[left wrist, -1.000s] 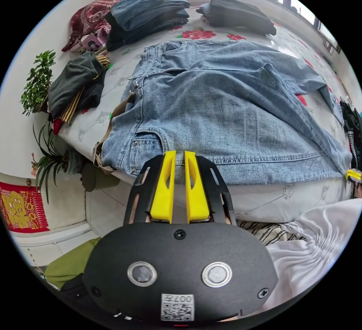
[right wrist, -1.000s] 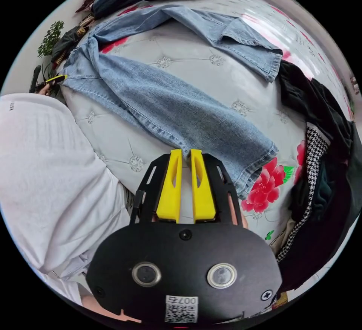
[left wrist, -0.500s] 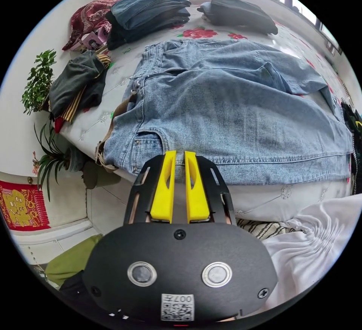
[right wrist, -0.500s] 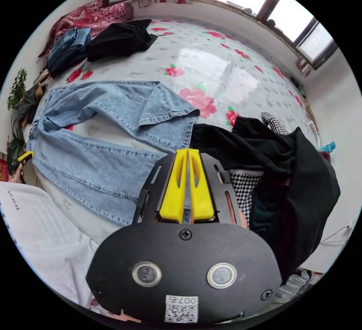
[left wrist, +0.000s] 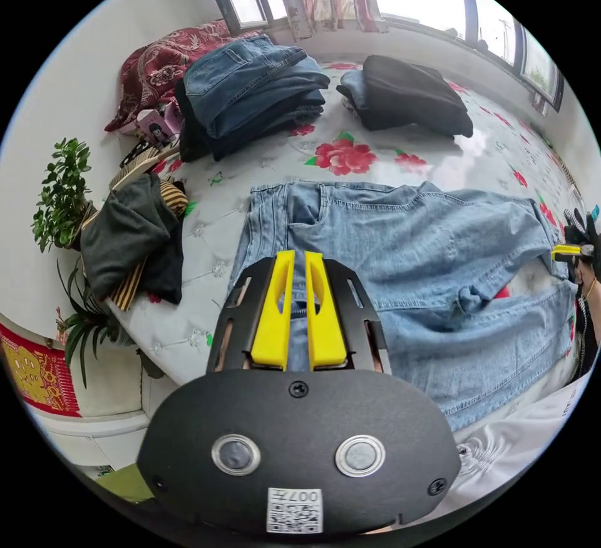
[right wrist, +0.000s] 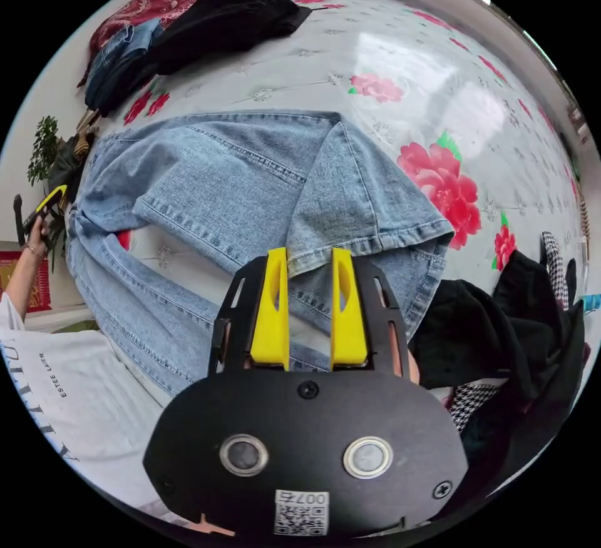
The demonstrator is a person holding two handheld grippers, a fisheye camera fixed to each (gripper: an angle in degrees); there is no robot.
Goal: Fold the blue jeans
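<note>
Blue jeans lie spread on a floral bed, legs partly overlapped, one cuff turned back on itself. The left gripper hovers over the jeans' waistband, jaws a narrow gap apart, grasping nothing visible. The right gripper hangs over the turned-back cuff, jaws spread and released. Likely risk: closing there pinches only one layer, so the wrinkled legs fold crooked, near the dark clothes beside the cuff.
</note>
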